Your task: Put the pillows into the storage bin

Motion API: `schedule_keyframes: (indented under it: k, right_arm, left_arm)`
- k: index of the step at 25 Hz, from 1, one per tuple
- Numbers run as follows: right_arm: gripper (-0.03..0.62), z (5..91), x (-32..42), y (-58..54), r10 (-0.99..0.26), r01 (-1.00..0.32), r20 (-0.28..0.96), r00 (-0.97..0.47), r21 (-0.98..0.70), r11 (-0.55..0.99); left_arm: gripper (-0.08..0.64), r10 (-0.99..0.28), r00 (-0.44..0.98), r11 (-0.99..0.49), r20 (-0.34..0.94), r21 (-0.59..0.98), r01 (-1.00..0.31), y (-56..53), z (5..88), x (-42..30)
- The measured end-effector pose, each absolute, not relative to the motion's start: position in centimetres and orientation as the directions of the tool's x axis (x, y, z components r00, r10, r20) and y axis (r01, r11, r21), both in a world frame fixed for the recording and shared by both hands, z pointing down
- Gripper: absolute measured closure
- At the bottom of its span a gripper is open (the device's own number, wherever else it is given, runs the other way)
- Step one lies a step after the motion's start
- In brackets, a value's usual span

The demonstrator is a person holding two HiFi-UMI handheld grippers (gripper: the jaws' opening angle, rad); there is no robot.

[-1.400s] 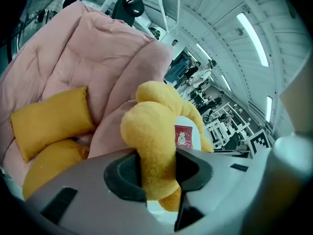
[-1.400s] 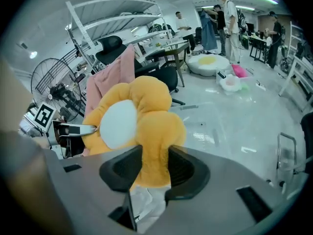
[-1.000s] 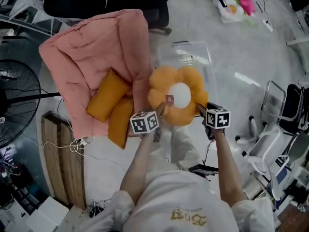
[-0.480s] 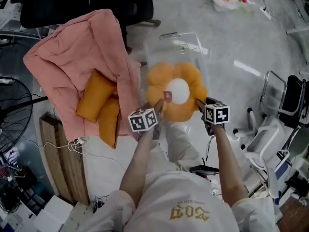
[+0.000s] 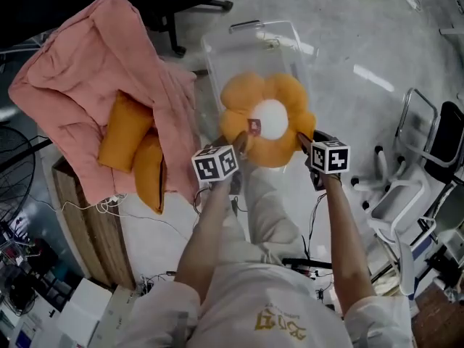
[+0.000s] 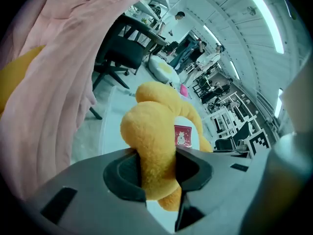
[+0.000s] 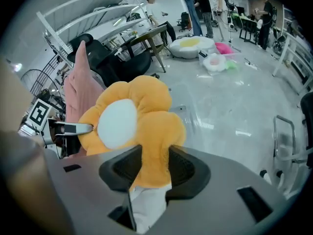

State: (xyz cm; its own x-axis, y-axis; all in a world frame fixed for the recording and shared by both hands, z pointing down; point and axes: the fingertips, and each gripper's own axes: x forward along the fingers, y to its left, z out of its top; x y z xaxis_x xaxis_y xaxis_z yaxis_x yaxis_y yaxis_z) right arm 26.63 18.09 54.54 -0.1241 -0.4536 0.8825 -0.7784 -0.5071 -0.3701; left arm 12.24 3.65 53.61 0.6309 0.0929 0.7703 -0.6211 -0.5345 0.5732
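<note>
I see bright, even overhead light: ceiling strips (image 6: 266, 21) glow in the left gripper view, and glare streaks the pale floor (image 5: 373, 78). Both gripper views bulge fisheye-wise with black corners. The flower pillow (image 7: 132, 126) looks slightly out of focus up close.

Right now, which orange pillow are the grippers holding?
The flower-shaped pillow with the white centre, pinched by the left gripper and right gripper; the two plain orange pillows lie on the pink quilt.
</note>
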Motion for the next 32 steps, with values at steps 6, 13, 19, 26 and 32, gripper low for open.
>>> schedule_keyframes:
  k: [6,13,19,26,32]
  right_arm:
    - [0.423,59.3,26.2,18.4,-0.422,-0.785,0.893,-0.155,-0.37,-0.497]
    - [0.42,65.9,26.7,19.7,-0.396,-0.755,0.9,-0.18,-0.385,-0.531]
    - [0.419,70.1,27.1,20.1,-0.381,-0.741,0.908,-0.173,-0.375,-0.557]
    - [0.419,75.4,28.4,20.7,-0.38,-0.736,0.909,-0.172,-0.375,-0.563]
    - [0.416,78.8,30.0,19.2,-0.389,-0.743,0.909,-0.148,-0.363,-0.563]
  left_arm:
    - [0.402,0.11,0.593,-0.509,0.797,0.558,-0.656,5.0,58.1,11.1]
    - [0.402,0.135,0.551,-0.488,0.823,0.539,-0.686,6.5,63.9,11.3]
    - [0.402,0.15,0.533,-0.471,0.833,0.534,-0.702,6.7,68.4,11.6]
    - [0.402,0.172,0.539,-0.397,0.825,0.559,-0.728,7.8,74.5,12.4]
    - [0.4,0.163,0.533,-0.373,0.83,0.552,-0.745,6.7,78.6,13.5]
